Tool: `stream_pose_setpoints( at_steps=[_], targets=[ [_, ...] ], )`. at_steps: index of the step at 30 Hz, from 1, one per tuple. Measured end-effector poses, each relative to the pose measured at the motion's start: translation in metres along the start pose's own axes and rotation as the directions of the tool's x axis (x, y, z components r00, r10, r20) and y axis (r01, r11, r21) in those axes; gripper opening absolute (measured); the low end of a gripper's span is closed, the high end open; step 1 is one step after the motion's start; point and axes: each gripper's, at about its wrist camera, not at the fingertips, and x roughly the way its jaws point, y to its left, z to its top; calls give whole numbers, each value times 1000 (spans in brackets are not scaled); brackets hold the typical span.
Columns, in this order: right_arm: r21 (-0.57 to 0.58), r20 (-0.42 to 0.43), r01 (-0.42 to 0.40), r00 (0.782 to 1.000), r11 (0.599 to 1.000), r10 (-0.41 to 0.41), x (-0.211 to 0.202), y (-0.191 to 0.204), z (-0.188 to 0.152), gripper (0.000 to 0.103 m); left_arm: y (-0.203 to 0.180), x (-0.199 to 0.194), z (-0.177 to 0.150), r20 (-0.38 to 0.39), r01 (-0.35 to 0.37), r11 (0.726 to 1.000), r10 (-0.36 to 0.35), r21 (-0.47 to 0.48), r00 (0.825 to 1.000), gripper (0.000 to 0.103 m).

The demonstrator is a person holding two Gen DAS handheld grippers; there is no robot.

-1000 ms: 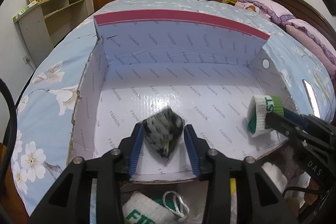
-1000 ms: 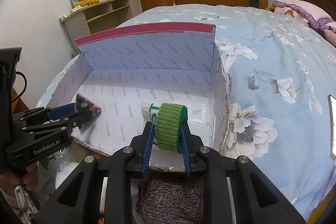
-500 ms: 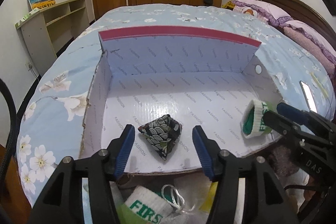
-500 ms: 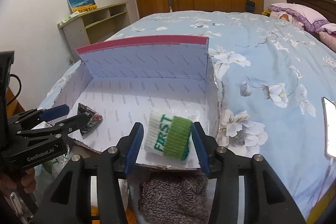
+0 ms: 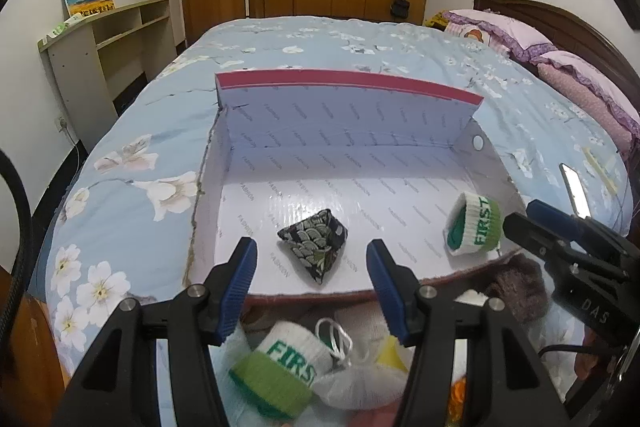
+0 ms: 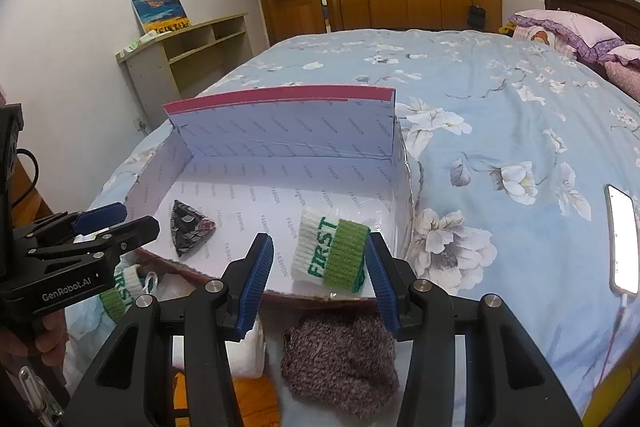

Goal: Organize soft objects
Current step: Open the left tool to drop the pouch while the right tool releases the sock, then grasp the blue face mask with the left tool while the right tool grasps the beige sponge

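Pouch [image 5: 314, 249] and wristband [image 6: 329, 255] lie released in the box [image 5: 348, 115]; both grippers [image 5: 312, 273] [image 6: 320, 277] gape empty. Next, reach for the brown knit [image 6: 340, 359] at six o'clock.

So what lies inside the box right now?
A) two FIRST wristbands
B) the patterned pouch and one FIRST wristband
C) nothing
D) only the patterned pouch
B: the patterned pouch and a FIRST wristband both rest on the box floor, apart from each other.
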Motion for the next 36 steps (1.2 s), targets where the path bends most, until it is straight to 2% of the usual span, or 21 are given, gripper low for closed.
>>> stream_pose_setpoints(
  at_steps=[7, 19, 36],
  targets=[
    [0, 4, -7, 1000, 1000, 7, -16, 1, -8, 49, 7, -16, -13, -9, 18, 1000, -19, -23, 1000, 60],
    [-19, -15, -9, 1000, 1000, 8, -36, 9, -30, 49, 20, -38, -39, -29, -14, 999, 13, -37, 1000, 60],
    [-41, -73, -14, 997, 999, 11, -63, 14, -70, 49, 39, -49, -81, -89, -40, 998, 35, -52, 995, 60]
  ],
)
